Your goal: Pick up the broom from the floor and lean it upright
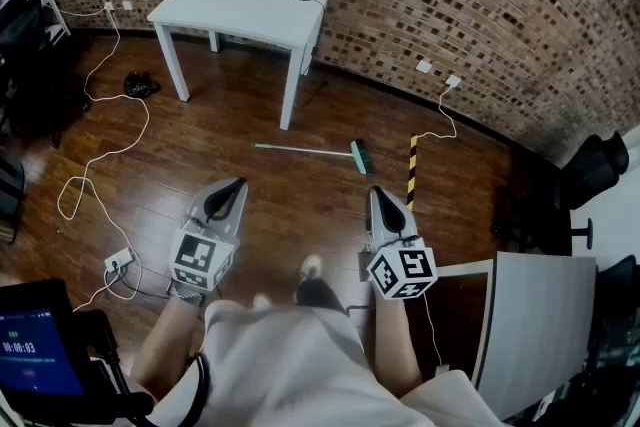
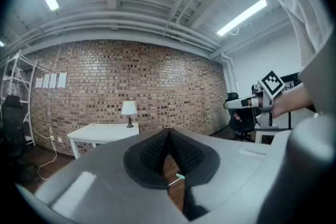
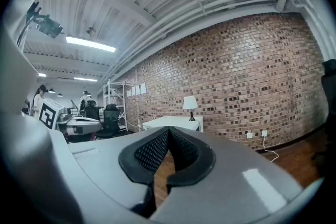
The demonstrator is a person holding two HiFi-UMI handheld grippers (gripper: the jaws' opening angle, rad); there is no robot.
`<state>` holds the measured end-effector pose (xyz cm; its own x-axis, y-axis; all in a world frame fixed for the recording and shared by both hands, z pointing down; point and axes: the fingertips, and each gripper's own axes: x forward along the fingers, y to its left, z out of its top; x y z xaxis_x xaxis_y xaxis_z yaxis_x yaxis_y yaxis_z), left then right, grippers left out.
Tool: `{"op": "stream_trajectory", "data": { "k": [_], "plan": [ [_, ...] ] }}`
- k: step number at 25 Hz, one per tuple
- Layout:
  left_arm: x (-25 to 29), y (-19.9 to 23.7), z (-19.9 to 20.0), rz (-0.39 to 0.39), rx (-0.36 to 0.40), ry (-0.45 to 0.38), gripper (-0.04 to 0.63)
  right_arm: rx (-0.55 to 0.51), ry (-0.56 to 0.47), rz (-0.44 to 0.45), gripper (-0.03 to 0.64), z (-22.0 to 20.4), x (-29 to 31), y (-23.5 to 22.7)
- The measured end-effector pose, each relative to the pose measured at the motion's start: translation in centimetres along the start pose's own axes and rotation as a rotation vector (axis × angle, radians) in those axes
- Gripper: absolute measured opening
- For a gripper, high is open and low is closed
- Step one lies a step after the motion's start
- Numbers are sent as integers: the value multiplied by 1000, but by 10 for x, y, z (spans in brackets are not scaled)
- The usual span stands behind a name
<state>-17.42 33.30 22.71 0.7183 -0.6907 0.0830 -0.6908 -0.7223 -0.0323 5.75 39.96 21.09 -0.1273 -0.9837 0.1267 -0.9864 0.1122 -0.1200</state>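
Left tongs, right tongs: broom lies well beyond.

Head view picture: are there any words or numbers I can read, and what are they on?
Blue screen: white digits like a timer, too blurred to read.
Marker cubes on the left gripper and right gripper: black-and-white squares only, no words.
Nothing else readable.

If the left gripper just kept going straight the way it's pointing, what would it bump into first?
Probably the brick wall. The left gripper points level, so it should pass above the broom on the floor and right of the white table, though depth is hard to judge.
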Motion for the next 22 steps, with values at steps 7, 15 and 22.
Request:
{"op": "stream_trajectory", "data": {
  "k": [7,15,22],
  "plan": [
    [34,15,-10,7,0,35,0,25,22,3,12,-12,35,-25],
    [127,40,-14,58,11,51,2,25,21,48,12,-11,120,-94],
    [247,50,7,102,8,50,0,-26,30,98,12,22,209,-185]
  ]
}}
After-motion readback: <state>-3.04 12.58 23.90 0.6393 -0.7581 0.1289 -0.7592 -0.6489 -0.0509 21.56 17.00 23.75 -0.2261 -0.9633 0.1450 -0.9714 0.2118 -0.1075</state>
